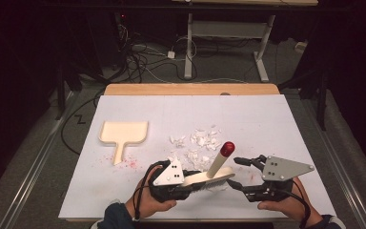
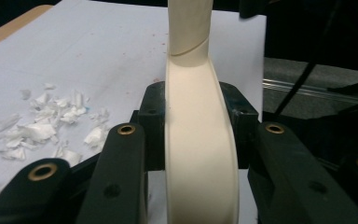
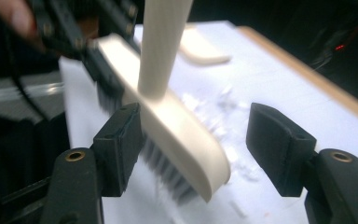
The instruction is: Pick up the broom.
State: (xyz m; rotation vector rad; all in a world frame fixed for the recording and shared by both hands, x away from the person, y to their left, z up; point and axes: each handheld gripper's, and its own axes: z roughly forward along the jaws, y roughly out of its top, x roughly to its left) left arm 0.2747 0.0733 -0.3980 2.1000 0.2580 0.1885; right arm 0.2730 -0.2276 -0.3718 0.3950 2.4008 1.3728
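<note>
Left gripper [image 1: 183,183] clamps the one brush [image 1: 208,176] by its head near the desk's [image 1: 267,114] front edge; right gripper [image 1: 237,172] jaws stand open around the head's far end, pads clear. Risk: single end grip, long handle up, so the brush may twist. One scatter of scraps [image 1: 198,143] mid-desk, one dustpan [image 1: 123,134] far left.

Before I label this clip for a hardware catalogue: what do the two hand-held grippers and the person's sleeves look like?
Both the left gripper and the right gripper are black, with linked jaws, brass-coloured pivot rivets and blocky black pads. Each carries a grey three-cornered plate with small dark dots and trails a black cable. The sleeves are dark blue.
</note>
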